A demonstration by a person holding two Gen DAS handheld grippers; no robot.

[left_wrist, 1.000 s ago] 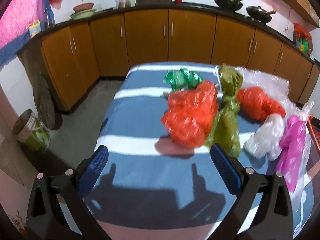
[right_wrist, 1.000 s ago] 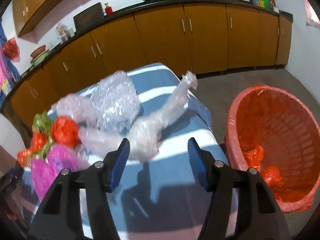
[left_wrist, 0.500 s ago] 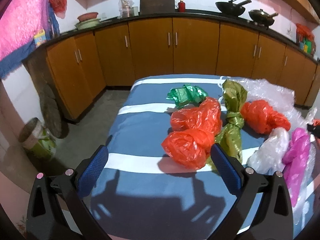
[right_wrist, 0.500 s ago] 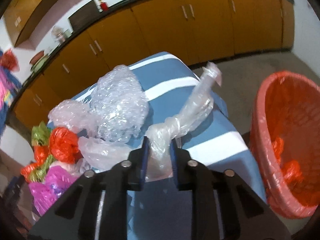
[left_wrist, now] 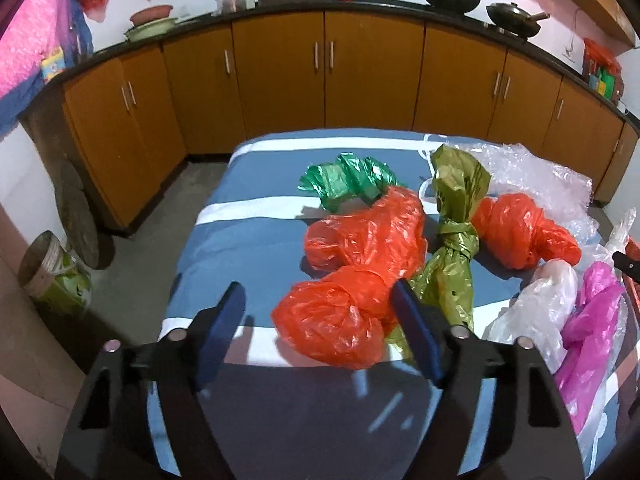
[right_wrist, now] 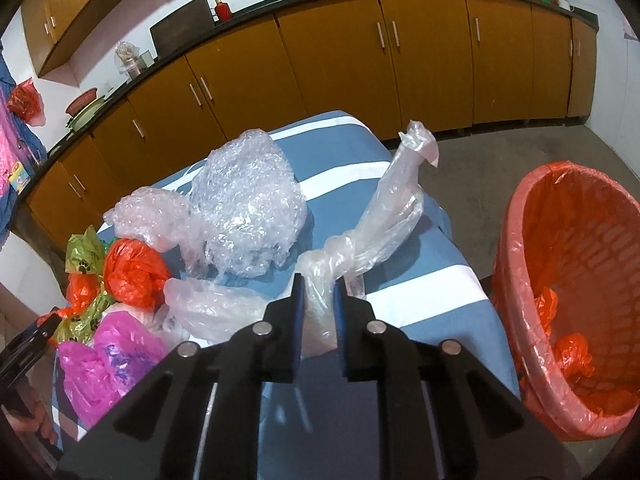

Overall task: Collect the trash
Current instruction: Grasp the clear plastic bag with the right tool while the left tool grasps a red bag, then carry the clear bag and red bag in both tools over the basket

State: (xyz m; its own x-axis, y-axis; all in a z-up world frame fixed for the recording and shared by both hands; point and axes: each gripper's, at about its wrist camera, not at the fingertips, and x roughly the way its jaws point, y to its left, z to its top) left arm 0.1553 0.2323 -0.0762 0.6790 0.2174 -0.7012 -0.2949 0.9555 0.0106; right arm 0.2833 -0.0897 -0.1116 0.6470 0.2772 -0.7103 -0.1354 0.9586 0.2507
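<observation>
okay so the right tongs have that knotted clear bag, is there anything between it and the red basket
Nothing visible. The right tongs are shut on the knotted clear bag near the table's right edge. The red basket stands on the floor just past that edge, mouth open, with a few orange bags inside. The other trash lies to the left.

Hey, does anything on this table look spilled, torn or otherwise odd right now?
Nothing spilled or visibly torn. The striped table just holds knotted plastic bags; one clear bag is pinched in the right gripper.
</observation>
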